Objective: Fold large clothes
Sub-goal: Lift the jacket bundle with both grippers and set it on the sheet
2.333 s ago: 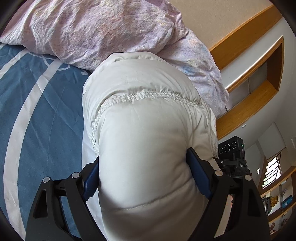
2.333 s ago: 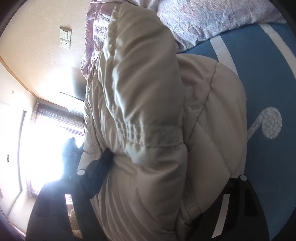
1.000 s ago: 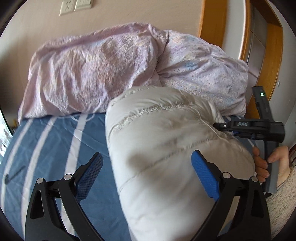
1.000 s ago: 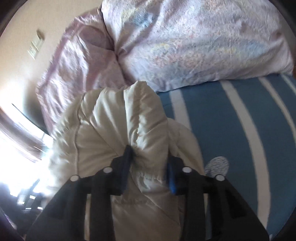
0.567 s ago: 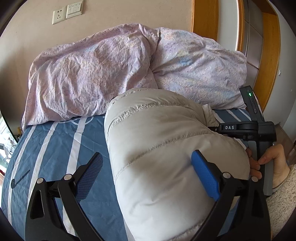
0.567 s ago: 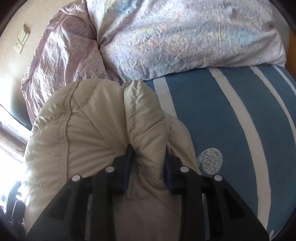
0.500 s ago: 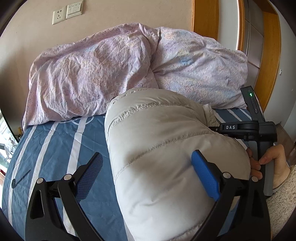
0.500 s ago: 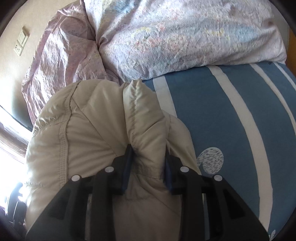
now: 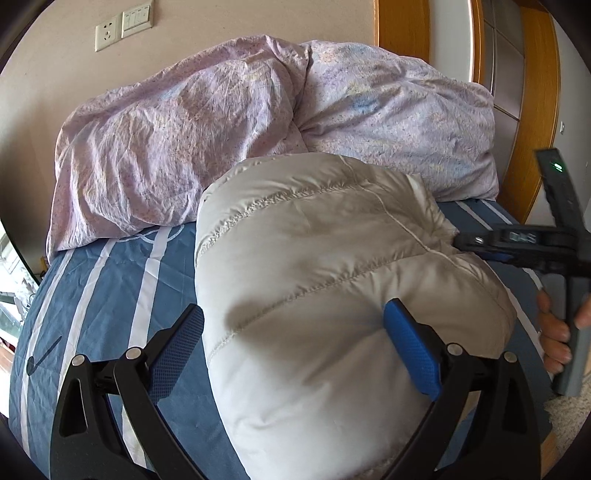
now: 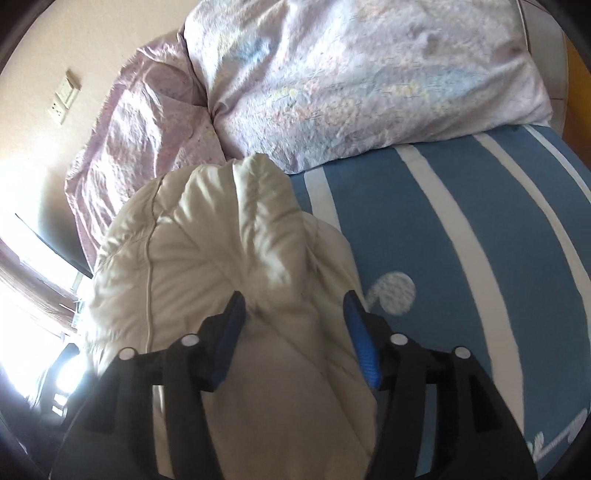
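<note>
A puffy white down jacket (image 9: 332, 295) lies folded in a thick bundle on the blue striped bedsheet (image 9: 110, 288). My left gripper (image 9: 295, 332) is open wide around the bundle's near end; its left pad stands clear of the cloth and its right pad rests against the side. In the right wrist view a raised fold of the jacket (image 10: 258, 236) sits between the pads of my right gripper (image 10: 295, 325), whose jaws are opening and do not pinch it. From the left wrist view, the right gripper (image 9: 465, 242) points at the jacket's right edge, held by a hand (image 9: 554, 332).
Pink floral bedding (image 9: 221, 129) is heaped at the head of the bed against a beige wall with a socket and switch (image 9: 122, 29). A wooden wardrobe frame (image 9: 532, 110) stands to the right. Open blue sheet (image 10: 461, 240) lies to the right of the jacket.
The right jaws, pinched on the jacket's raised fold before, have spread apart and let it go. The right gripper has drawn back slightly. The left gripper stays open around the bundle.
</note>
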